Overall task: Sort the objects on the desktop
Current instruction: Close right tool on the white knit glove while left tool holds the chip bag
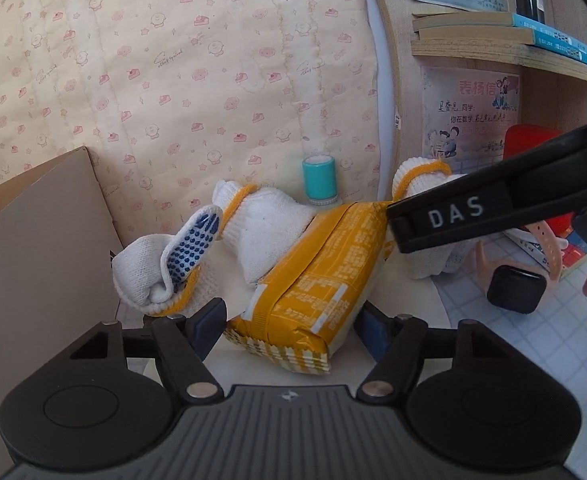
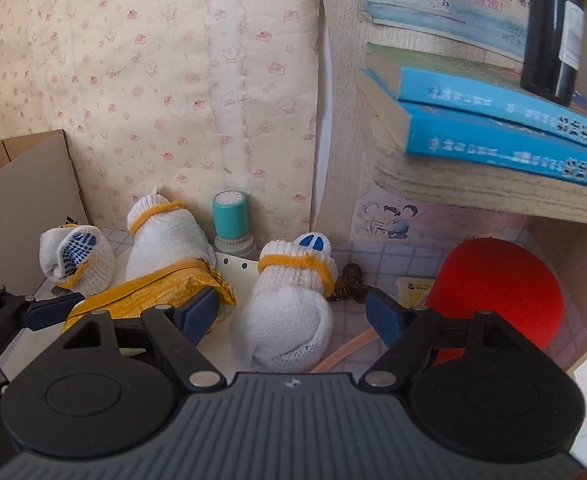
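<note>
A yellow snack packet (image 1: 313, 276) lies on the desk between the open fingers of my left gripper (image 1: 293, 320); the pads stand beside it, apart from its sides. Its far end also shows in the right wrist view (image 2: 153, 288). Rolled white gloves with yellow cuffs lie around it: one at the left (image 1: 161, 264), one behind it (image 1: 261, 224). My right gripper (image 2: 293, 312) is open around a third rolled glove (image 2: 289, 312). Its arm (image 1: 493, 204) crosses the left wrist view at the right.
A teal stamp (image 1: 319, 180) stands against the quilted wall. A cardboard box (image 1: 41, 240) is at the left. A red ball (image 2: 497, 296) sits under a shelf (image 2: 493, 188) holding blue books (image 2: 505, 120) and a dark bottle (image 2: 553, 32). A pink smartwatch (image 1: 521, 280) lies at the right.
</note>
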The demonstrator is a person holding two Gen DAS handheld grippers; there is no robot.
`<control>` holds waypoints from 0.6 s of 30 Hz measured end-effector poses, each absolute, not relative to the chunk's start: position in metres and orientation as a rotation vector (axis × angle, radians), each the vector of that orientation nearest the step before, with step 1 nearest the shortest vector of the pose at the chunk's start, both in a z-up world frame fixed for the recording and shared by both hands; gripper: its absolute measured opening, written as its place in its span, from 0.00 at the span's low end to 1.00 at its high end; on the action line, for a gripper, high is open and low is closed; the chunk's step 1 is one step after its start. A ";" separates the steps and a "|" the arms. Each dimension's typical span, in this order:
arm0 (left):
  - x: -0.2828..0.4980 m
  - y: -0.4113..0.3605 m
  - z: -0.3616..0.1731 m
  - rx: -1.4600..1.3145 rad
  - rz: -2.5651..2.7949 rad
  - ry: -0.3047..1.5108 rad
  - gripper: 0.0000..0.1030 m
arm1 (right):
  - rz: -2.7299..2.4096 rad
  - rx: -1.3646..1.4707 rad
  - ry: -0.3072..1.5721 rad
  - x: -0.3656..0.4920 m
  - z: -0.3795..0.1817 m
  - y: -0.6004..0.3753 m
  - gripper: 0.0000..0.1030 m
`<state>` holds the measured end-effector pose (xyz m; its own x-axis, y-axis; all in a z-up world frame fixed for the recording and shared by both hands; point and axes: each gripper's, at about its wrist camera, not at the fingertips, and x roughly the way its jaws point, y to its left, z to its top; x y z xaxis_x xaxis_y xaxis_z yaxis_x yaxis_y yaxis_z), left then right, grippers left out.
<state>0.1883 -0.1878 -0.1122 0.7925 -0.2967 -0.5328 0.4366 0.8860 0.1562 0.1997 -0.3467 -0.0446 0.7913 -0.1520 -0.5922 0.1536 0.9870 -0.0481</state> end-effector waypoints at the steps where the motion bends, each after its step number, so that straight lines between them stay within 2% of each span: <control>1: 0.187 -0.189 -0.112 0.289 -0.388 0.511 0.78 | -0.172 -0.013 0.639 0.202 -0.045 -0.345 0.79; 5: 0.179 -0.192 -0.109 0.349 -0.342 0.434 0.90 | -0.200 -0.091 0.681 0.211 -0.052 -0.334 0.79; 6: 0.177 -0.192 -0.107 0.349 -0.364 0.418 0.93 | -0.190 -0.100 0.686 0.212 -0.054 -0.332 0.75; 7: 0.177 -0.192 -0.107 0.349 -0.377 0.409 0.93 | -0.167 -0.090 0.693 0.213 -0.056 -0.332 0.60; 8: 0.178 -0.194 -0.107 0.354 -0.378 0.413 0.93 | -0.146 -0.065 0.714 0.215 -0.060 -0.333 0.51; 9: 0.179 -0.194 -0.107 0.355 -0.377 0.419 0.93 | -0.150 -0.059 0.713 0.215 -0.062 -0.333 0.46; 13: 0.183 -0.191 -0.105 0.311 -0.421 0.439 0.93 | -0.124 -0.025 0.697 0.209 -0.062 -0.336 0.37; 18: 0.181 -0.192 -0.100 0.278 -0.438 0.423 0.98 | -0.114 0.033 0.664 0.200 -0.060 -0.345 0.35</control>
